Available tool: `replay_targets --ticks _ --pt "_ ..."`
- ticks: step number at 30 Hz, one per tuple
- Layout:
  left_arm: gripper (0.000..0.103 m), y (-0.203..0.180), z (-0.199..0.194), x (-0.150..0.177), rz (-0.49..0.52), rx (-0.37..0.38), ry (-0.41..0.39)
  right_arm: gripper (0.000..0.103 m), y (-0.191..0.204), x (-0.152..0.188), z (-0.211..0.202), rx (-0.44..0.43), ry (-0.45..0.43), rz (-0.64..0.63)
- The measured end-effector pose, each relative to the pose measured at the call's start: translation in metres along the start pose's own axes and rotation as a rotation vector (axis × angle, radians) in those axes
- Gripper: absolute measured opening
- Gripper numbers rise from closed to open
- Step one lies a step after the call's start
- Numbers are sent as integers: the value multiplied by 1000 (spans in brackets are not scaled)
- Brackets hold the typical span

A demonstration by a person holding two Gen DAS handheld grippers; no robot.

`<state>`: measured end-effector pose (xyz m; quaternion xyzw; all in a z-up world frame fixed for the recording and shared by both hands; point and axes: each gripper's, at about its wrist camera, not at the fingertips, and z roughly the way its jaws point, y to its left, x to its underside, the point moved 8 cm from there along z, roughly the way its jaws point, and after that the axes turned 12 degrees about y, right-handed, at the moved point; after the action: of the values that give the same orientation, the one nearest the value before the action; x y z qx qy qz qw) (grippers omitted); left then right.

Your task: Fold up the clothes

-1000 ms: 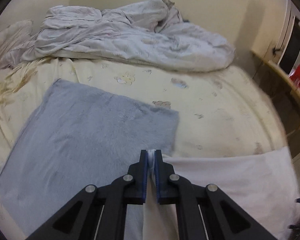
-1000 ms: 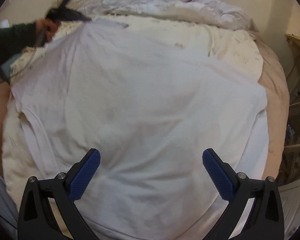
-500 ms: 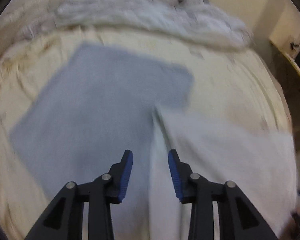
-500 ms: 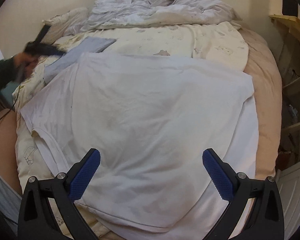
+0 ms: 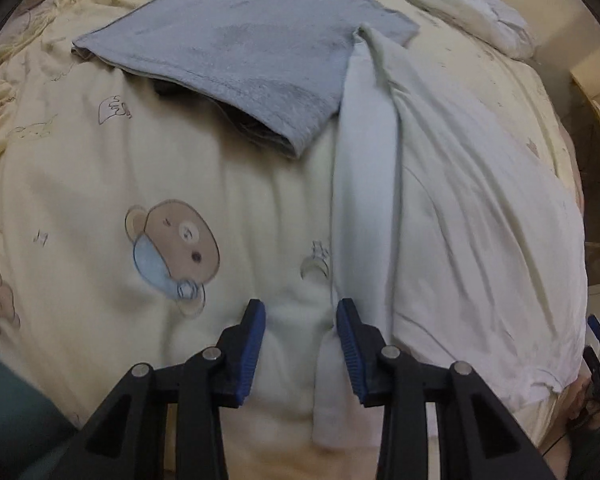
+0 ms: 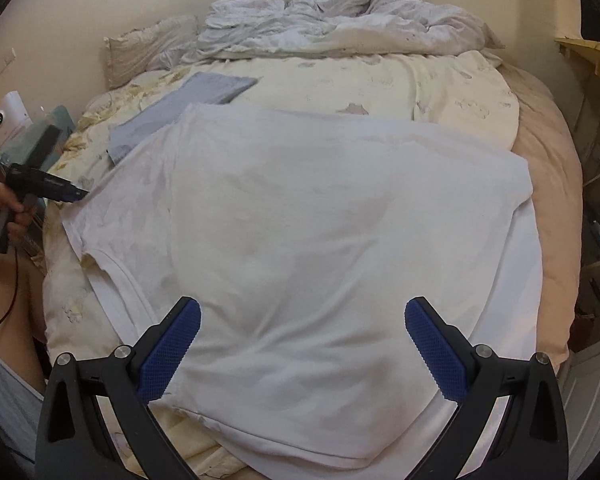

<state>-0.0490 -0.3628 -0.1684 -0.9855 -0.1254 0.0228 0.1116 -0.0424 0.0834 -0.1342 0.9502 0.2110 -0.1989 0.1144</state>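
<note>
A white T-shirt (image 6: pixel 320 232) lies spread flat on the bed; in the left wrist view (image 5: pixel 480 216) its folded sleeve edge (image 5: pixel 364 168) runs up the middle. My left gripper (image 5: pixel 300 320) is open and empty, low over the cream bear-print duvet (image 5: pixel 100 208) at the shirt's sleeve edge. It also shows in the right wrist view (image 6: pixel 66 194) at the shirt's left sleeve. My right gripper (image 6: pixel 302 328) is wide open and empty above the shirt's near part.
A folded grey-blue towel (image 5: pixel 240 40) lies beyond the shirt's far corner, also in the right wrist view (image 6: pixel 188 100). A crumpled white duvet (image 6: pixel 340 28) and a pillow (image 6: pixel 148 48) sit at the head of the bed. Wooden shelving (image 6: pixel 592 80) stands on the right.
My left gripper let go of the shirt's corner, opened, and pulled back toward the near side of the bed. The shirt now lies flat. My right gripper stayed open.
</note>
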Motion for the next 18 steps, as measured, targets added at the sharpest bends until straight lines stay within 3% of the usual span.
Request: replay_targets --ticks 1,6,8,14,17,18 --pt "35 -3 -1 1 12 -1 -17 103 1 0 2 3 5 -2" --pt "32 -29 -3 8 171 -190 -128 103 4 2 4 23 15 -14" --pt "32 -35 -8 14 189 -185 -168 103 4 5 4 30 19 -18" --pt "32 -26 -10 31 161 -65 -128 103 5 7 2 40 21 -24" --pt "32 -24 -10 36 176 -69 -121 103 5 7 2 40 21 -27" --pt "27 -21 -9 36 176 -74 -123 103 5 7 2 39 19 -28"
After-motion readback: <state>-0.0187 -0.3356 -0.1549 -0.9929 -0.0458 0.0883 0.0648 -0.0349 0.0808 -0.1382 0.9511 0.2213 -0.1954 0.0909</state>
